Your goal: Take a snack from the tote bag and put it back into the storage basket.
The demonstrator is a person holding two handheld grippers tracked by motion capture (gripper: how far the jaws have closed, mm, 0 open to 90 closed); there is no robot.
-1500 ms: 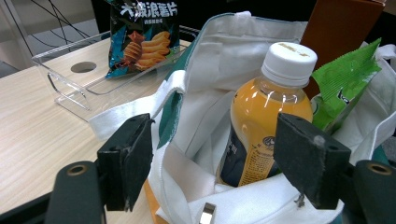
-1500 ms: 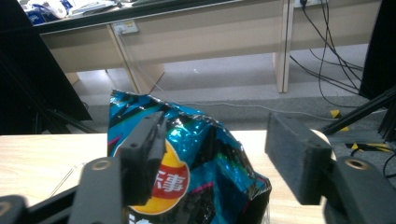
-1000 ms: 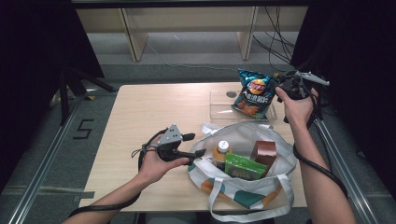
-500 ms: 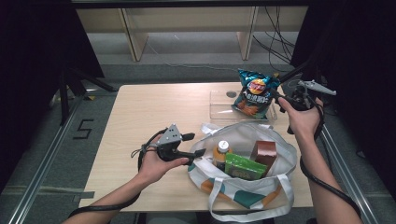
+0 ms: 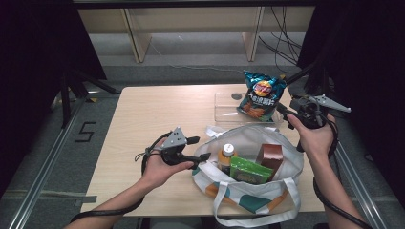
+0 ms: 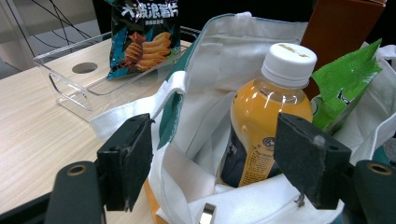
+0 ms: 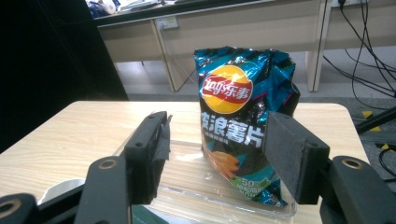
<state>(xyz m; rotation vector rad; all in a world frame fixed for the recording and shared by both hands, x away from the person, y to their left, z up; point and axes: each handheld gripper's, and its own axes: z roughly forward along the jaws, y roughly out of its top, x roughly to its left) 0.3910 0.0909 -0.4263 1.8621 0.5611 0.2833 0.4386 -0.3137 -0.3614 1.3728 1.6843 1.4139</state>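
Both grippers' jaws stand apart, empty. We hold the left gripper at the tote bag's nine o'clock rim; our right gripper is off the chip bag standing in the clear tray. Next, we judge, comes the juice bottle.

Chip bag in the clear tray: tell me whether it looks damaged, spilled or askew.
Nothing stands out. The chip bag stands upright in the clear tray, sealed and puffy, just normally crinkled along the top. No chips lie loose on the tray or table.
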